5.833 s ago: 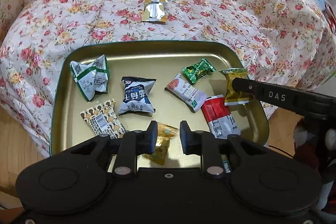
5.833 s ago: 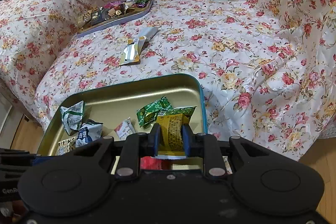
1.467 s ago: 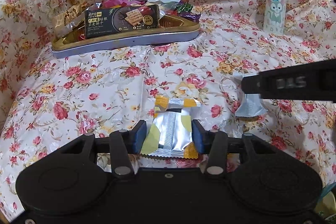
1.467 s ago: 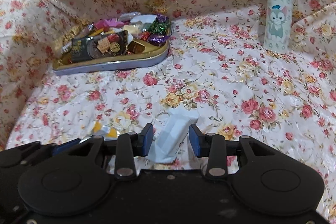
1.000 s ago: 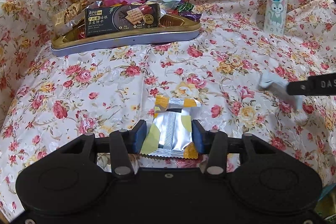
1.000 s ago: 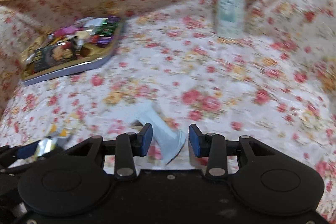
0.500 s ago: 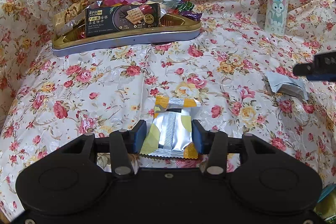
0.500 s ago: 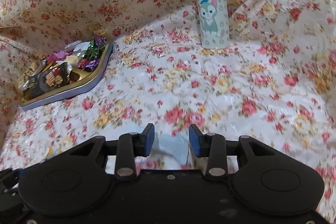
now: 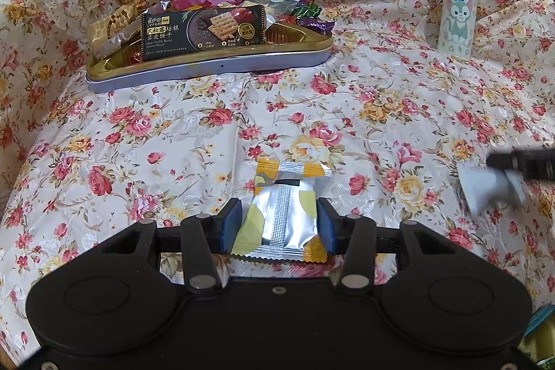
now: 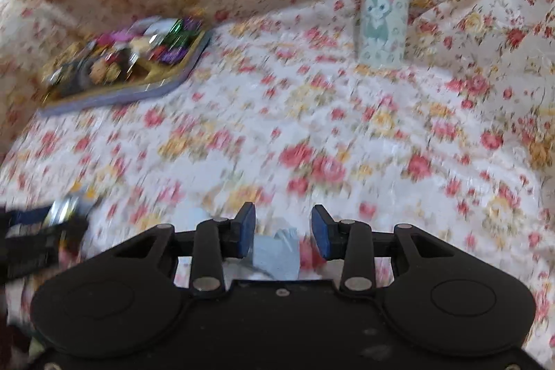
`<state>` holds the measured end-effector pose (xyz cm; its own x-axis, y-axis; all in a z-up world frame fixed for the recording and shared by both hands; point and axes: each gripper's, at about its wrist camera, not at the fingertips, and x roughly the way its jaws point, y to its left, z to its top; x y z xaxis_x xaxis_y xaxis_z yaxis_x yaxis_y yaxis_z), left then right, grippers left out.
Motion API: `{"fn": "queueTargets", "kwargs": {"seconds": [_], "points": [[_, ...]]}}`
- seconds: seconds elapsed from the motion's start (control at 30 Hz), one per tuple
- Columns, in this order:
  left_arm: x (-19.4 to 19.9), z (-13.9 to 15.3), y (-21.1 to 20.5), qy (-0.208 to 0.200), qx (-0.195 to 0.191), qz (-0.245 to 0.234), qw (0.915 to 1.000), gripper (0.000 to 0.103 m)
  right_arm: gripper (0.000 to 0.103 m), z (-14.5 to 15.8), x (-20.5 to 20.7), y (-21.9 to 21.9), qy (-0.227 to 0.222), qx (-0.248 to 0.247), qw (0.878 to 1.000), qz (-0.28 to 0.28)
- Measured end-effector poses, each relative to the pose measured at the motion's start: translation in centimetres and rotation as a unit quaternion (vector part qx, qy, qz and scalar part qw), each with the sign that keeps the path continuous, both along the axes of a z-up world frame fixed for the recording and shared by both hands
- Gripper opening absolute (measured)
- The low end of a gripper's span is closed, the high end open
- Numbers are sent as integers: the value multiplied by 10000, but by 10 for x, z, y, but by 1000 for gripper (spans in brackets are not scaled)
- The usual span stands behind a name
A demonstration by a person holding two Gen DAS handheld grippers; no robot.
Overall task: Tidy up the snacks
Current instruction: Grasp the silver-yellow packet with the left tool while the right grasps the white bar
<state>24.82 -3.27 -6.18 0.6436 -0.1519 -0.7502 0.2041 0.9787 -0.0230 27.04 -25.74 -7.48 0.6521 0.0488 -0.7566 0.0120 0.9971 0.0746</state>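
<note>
1. My left claw (image 9: 278, 224) has not moved in the last moments. Its two pads stand at the sides of the silver-and-yellow snack packet (image 9: 284, 207) and touch it on both sides, so I judge it is pinching this packet. The packet is in the near middle of the flowered cloth (image 9: 138, 144), with its far end against the cloth.
2. The change is on my right side. A short time ago the pale grey snack packet (image 10: 277, 254) lay just beside the silver-and-yellow one. Now it is well apart from it, toward the right edge of the cloth, and my right claw (image 10: 282, 231) went with it.
3. The grey packet sits between the pads of the right claw. The left pad seems to touch it, but beside the right pad I see a gap, and the picture is blurred. I cannot tell if this claw really pinches the packet or only pushes it.
4. The open tin of snacks (image 9: 208, 68) at the far left corner is already quite full. The cat-printed bottle (image 9: 458, 6) stands upright at the far right.
5. For the task, I think the two loose packets are now separated, so each claw can take its own without disturbing the other. Neither packet is in a tin yet.
</note>
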Motion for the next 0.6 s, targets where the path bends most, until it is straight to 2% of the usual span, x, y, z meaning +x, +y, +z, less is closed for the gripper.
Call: {"fn": "queueTargets", "kwargs": {"seconds": [0.13,0.33,0.47,0.6], "points": [[0,0,0,10,1,8,10000,53,39,-7,-26,8,0,-23,9998,181],[0,0,0,13,7,15,10000,53,39,13,-60,7,-504,-79,9975,487],[1,-1,-1,13,9,39,10000,53,39,21,-78,14,-611,-247,9902,1230],[1,-1,0,35,6,34,10000,54,37,13,-87,31,-619,-954,9722,2049]]}}
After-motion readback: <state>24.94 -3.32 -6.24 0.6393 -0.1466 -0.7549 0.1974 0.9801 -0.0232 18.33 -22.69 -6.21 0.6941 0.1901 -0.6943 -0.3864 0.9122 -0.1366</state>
